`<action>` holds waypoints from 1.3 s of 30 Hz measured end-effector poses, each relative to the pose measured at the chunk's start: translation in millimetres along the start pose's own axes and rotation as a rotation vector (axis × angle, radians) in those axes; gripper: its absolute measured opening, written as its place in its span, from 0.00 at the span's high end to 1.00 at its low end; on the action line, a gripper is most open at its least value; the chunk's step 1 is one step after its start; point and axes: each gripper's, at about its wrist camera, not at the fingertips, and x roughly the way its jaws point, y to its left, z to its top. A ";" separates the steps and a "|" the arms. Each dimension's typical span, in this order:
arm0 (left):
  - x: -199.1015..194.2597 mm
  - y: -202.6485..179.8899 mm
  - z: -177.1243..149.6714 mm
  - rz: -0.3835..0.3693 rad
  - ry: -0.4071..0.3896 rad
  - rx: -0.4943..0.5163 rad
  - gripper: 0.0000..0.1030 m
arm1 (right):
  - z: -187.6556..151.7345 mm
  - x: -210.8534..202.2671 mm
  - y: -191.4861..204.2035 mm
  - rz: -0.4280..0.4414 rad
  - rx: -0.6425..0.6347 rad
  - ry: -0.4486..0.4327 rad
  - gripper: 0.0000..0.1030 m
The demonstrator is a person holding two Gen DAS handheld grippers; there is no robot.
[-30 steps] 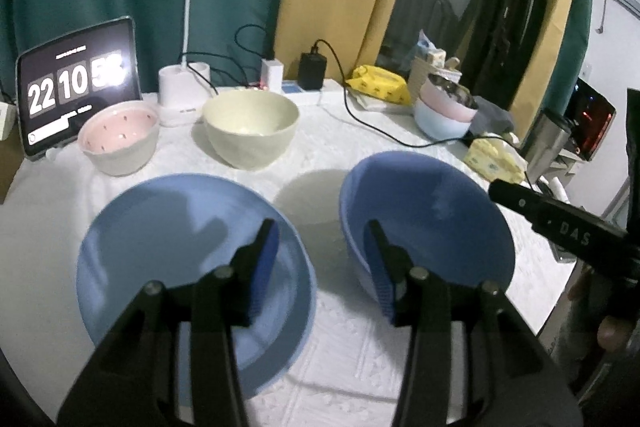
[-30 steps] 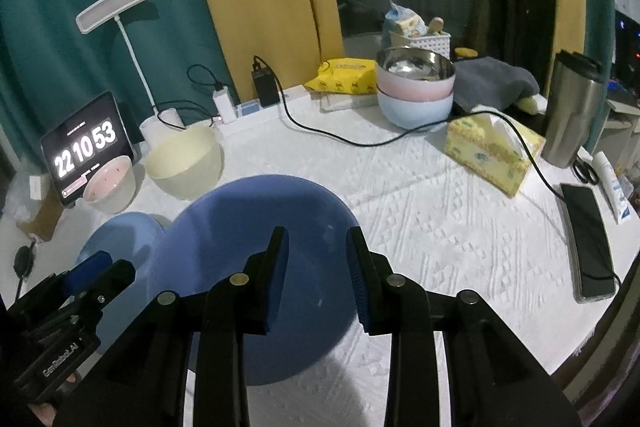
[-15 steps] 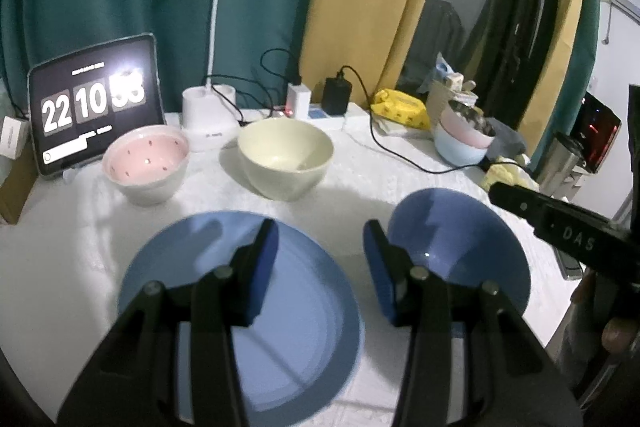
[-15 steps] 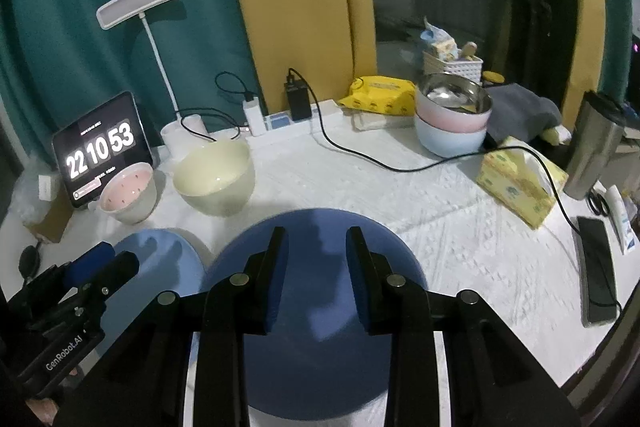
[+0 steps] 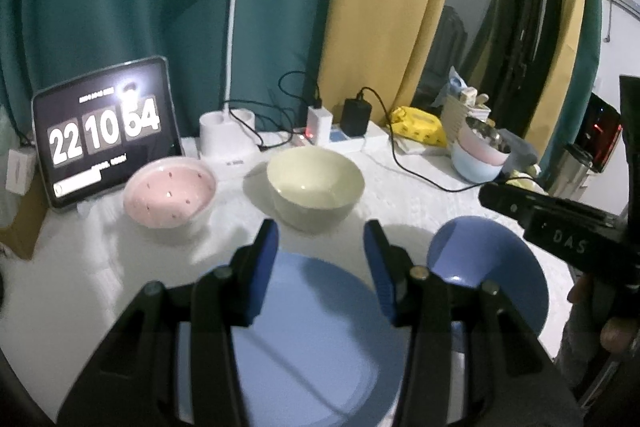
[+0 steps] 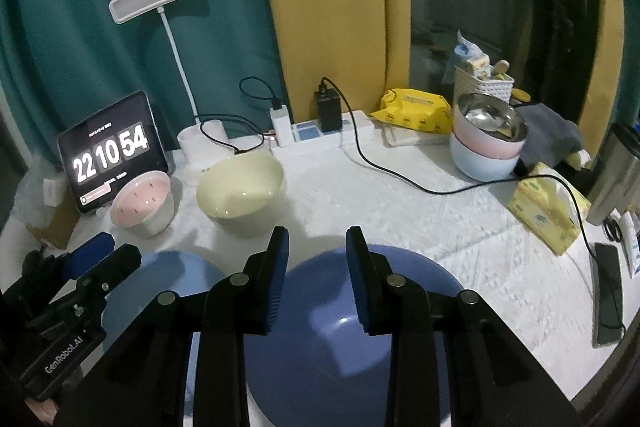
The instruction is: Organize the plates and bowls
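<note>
A light blue plate [image 5: 316,331] lies on the white tablecloth under my left gripper [image 5: 322,255], which is open and empty above it. A darker blue plate [image 6: 340,339] lies to its right under my right gripper [image 6: 316,259], also open and empty; it shows in the left wrist view [image 5: 488,267] too. Behind them stand a pink bowl [image 5: 170,195] and a cream bowl [image 5: 316,183]. In the right wrist view the pink bowl [image 6: 142,205], the cream bowl [image 6: 242,193] and the light blue plate [image 6: 176,279] are at the left, with the left gripper [image 6: 96,263] beside them.
A tablet clock [image 5: 104,131] and a white desk lamp [image 5: 228,139] stand at the back left. A power strip [image 6: 320,137] with cables, yellow wipes [image 6: 412,107], stacked bowls [image 6: 486,143], a tissue box [image 6: 548,215], a steel tumbler [image 6: 616,179] and a phone [image 6: 608,291] fill the right.
Both grippers have pulled back and risen from the plates. The bowls and back wall now show more fully. Both stay open. The clock went from 53 to 54.
</note>
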 end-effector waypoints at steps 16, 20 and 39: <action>39.9 26.0 43.1 -0.022 0.026 0.042 0.55 | 31.2 44.3 33.0 0.026 -0.026 0.041 0.70; 53.8 28.2 49.4 -0.034 0.042 0.047 0.55 | 38.1 55.8 34.2 0.028 -0.016 0.051 0.70; 158.5 57.6 45.1 -0.041 0.262 0.001 0.55 | 43.4 145.2 26.7 0.064 0.233 0.272 0.70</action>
